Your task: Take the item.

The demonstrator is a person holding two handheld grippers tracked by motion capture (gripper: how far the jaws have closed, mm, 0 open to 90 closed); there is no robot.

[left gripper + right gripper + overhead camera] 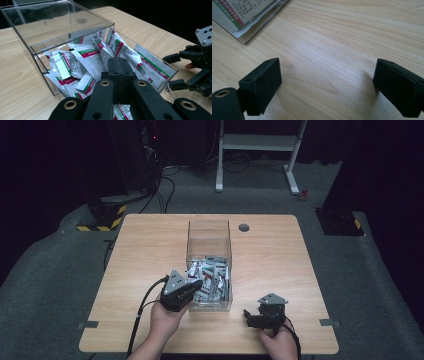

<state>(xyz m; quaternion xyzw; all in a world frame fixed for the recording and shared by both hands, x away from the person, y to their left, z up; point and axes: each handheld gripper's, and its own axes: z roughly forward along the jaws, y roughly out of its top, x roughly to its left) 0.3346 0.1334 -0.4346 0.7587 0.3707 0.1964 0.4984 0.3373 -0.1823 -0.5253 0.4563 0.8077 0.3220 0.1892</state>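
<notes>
A clear plastic box [209, 224] stands mid-table, its near half heaped with white sachets [214, 274] printed in red and green. My left gripper [196, 285] hangs at the box's near left corner. In the left gripper view its jaws [120, 62] are pressed together just above the sachets [87, 56], with nothing visible between them. My right gripper [254, 312] rests low over the table to the right of the box [25, 32]. Its jaws [329, 82] stand wide apart over bare wood, and a box corner [244, 40] with sachets [237, 12] lies ahead to the left.
The wooden table [150, 250] has a round cable hole [243, 227] behind the box. A white desk frame [257, 142] and black stands sit on the grey carpet beyond. A cable [142, 307] trails from the left gripper off the table's front edge.
</notes>
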